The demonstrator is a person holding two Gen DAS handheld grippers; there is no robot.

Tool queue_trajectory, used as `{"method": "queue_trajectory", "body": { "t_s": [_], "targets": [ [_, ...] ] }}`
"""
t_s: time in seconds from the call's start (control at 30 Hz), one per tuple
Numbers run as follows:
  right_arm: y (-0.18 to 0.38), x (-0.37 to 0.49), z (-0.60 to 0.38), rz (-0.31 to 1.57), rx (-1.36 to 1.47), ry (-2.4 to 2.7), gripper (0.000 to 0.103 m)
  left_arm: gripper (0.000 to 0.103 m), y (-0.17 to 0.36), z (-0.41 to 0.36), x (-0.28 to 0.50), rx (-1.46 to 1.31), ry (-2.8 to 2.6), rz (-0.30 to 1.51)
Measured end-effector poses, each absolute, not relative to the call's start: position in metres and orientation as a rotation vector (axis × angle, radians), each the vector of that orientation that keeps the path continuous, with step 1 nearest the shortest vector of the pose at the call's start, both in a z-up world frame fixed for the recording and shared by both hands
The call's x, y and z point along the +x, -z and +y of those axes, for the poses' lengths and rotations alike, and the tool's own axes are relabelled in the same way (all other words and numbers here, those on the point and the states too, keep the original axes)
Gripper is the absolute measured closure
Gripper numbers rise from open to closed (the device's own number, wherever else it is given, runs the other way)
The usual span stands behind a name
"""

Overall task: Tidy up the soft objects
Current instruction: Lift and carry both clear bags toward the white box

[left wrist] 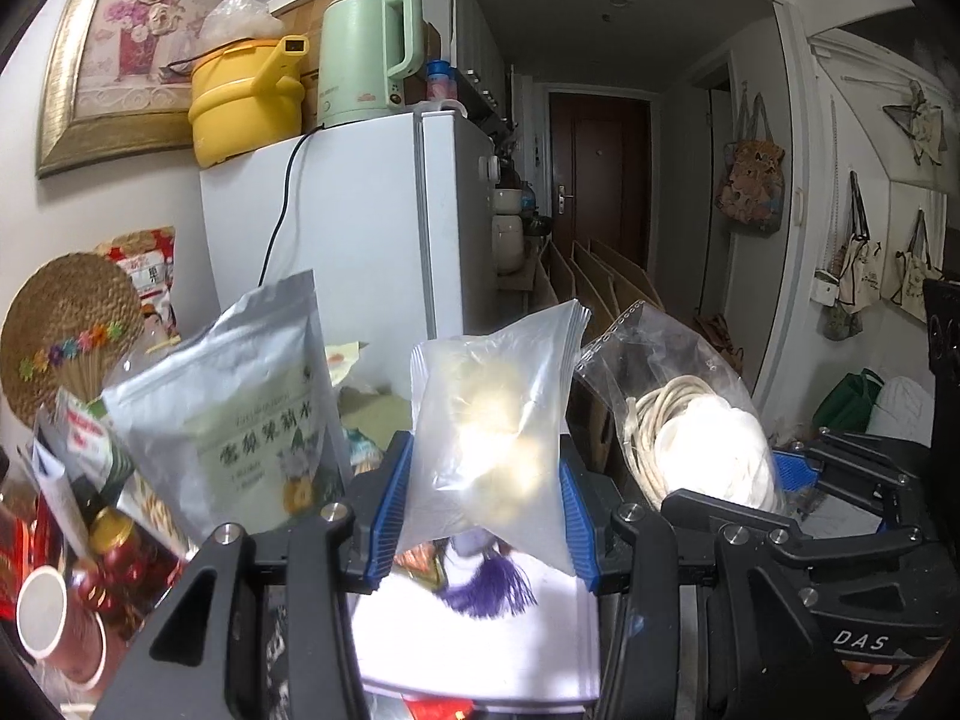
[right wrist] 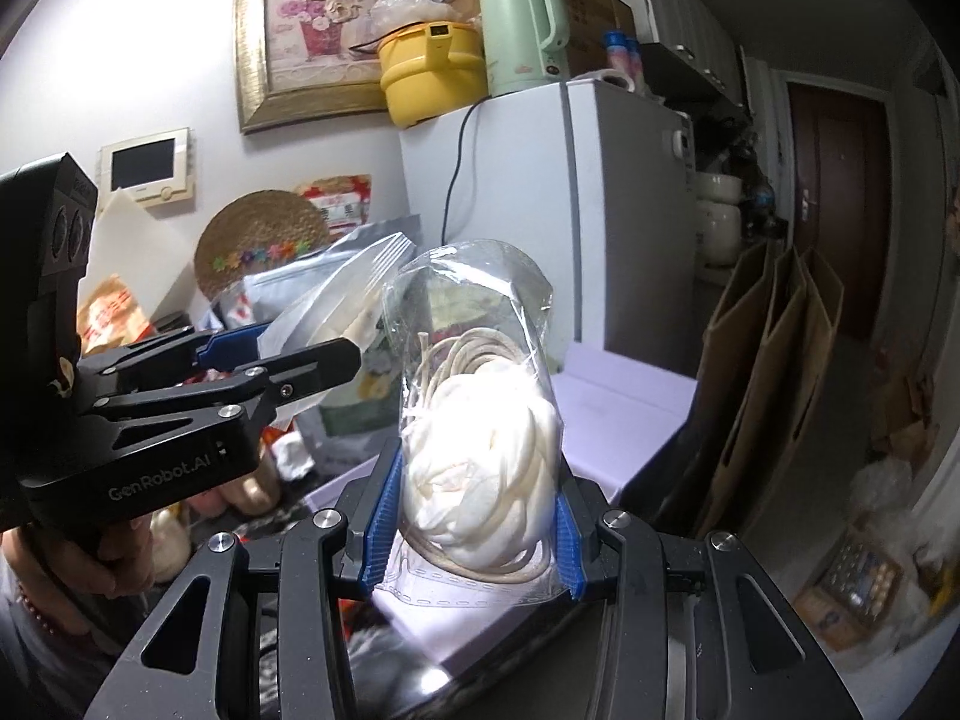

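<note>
My left gripper (left wrist: 483,480) is shut on a frosted plastic bag of pale soft balls (left wrist: 489,432) and holds it upright above the table. My right gripper (right wrist: 477,516) is shut on a clear plastic bag of white cloth and coiled cord (right wrist: 480,444), also held up. In the left wrist view the right gripper (left wrist: 798,480) and its bag (left wrist: 696,438) are close to the right of my bag. In the right wrist view the left gripper (right wrist: 282,354) and its bag (right wrist: 336,312) are to the left.
A lilac-white box (right wrist: 624,396) lies below both bags. A silver pouch (left wrist: 240,408) stands at the left among cluttered packets, a jar (left wrist: 117,540) and a paper cup (left wrist: 42,612). A white fridge (left wrist: 360,228) stands behind. Cardboard sheets (right wrist: 774,372) lean at the right.
</note>
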State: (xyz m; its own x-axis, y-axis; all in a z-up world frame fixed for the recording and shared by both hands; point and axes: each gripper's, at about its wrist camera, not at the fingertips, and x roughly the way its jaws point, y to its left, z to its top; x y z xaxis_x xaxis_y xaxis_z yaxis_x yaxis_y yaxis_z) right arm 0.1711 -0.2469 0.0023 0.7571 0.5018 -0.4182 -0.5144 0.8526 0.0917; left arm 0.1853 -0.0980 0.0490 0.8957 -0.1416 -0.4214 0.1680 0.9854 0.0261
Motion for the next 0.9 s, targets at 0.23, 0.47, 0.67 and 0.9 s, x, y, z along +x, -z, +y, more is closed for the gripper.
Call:
{"method": "queue_trajectory", "body": {
  "t_s": [0.23, 0.47, 0.67, 0.9],
  "targets": [
    [-0.006, 0.209, -0.241, 0.463, -0.041, -0.542, 0.06, 0.058, -0.049, -0.092, 0.228, 0.059, 0.16, 0.448],
    [0.001, 0.245, -0.238, 0.516, -0.032, -0.534, 0.06, 0.058, -0.032, -0.086, 0.265, 0.048, 0.147, 0.507],
    [0.023, 0.27, -0.234, 0.587, -0.033, -0.518, 0.06, 0.058, -0.006, -0.082, 0.287, 0.066, 0.116, 0.562],
    [0.053, 0.289, -0.227, 0.669, -0.041, -0.506, 0.06, 0.058, 0.027, -0.086, 0.3, 0.089, 0.12, 0.65]
  ]
}}
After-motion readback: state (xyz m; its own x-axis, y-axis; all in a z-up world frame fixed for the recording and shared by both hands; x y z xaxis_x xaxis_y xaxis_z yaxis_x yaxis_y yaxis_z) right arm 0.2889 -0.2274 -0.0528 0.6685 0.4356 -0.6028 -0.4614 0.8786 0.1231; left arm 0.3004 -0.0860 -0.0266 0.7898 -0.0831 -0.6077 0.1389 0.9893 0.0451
